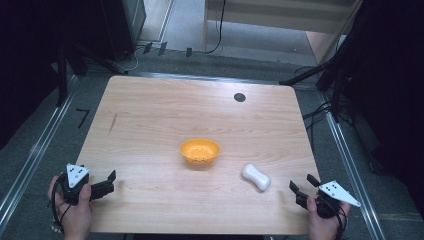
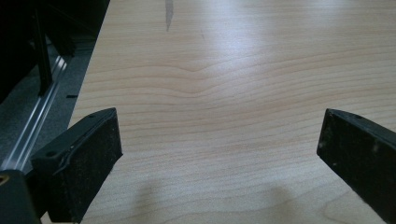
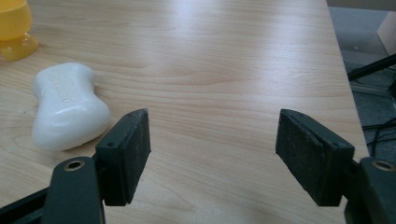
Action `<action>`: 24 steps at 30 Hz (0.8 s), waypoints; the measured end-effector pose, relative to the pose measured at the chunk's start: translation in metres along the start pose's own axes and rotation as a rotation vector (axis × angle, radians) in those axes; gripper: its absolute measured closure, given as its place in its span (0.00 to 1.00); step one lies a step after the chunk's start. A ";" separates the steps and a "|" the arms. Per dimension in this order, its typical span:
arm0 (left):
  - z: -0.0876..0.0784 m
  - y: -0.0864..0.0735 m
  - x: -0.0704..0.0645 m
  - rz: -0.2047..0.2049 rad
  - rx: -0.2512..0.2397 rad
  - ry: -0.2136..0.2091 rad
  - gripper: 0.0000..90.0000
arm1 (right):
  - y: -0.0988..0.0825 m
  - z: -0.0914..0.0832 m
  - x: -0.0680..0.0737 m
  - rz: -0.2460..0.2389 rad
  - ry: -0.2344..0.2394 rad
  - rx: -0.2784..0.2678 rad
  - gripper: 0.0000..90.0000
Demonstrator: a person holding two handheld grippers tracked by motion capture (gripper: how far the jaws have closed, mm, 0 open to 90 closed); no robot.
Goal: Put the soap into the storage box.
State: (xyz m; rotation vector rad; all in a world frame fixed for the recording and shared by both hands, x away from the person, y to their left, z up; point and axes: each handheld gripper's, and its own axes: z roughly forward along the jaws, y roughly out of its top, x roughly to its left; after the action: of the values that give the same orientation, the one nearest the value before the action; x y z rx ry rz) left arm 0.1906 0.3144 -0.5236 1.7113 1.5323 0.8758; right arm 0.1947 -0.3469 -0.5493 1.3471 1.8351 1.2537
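A pale wooden tabletop (image 1: 150, 125) seen from above, with a person's two hands at its near edge, each holding a two-jaw gripper. The right gripper (image 1: 303, 187) sits at the near right corner, its jaws spread wide and empty. The left gripper (image 1: 111, 182) sits at the near left corner, its jaws likewise spread wide with nothing between them.

Near the right gripper, a little ahead and to its left, lies a white bar of soap (image 1: 256, 177), flat on the wood. It is rounded at both ends and pinched in at the middle, like a peanut. In the right gripper view the soap (image 3: 65, 106) lies just beyond the left jaw, with faint raised lettering on top. An orange bowl (image 1: 200, 151) stands at the middle of the tabletop, near the soap but apart from it.

The soap looks light, rigid and smooth, so probably slippery under hard pads. The narrow waist seems the best place to grip, across its width, with moderate pressure.
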 end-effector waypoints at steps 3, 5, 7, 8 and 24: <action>0.000 0.000 0.000 0.002 -0.001 0.001 0.00 | 0.000 -0.001 -0.002 0.021 0.038 -0.001 0.32; 0.000 0.000 0.000 0.002 -0.002 -0.002 0.00 | 0.000 -0.001 -0.003 0.021 0.040 -0.006 0.32; -0.001 0.000 0.000 0.001 -0.008 -0.002 0.00 | 0.000 0.000 -0.001 0.002 0.039 0.002 0.31; -0.001 0.000 0.000 0.000 -0.010 -0.003 0.00 | 0.000 0.000 -0.001 0.002 0.039 0.002 0.31; -0.001 -0.001 -0.001 0.020 -0.021 -0.028 0.00 | 0.024 0.008 0.012 -0.104 0.130 0.205 0.28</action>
State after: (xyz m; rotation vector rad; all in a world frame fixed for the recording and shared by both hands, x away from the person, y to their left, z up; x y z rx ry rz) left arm 0.1891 0.3139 -0.5234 1.7191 1.4850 0.8718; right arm 0.2067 -0.3312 -0.5301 1.2807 2.1451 1.1488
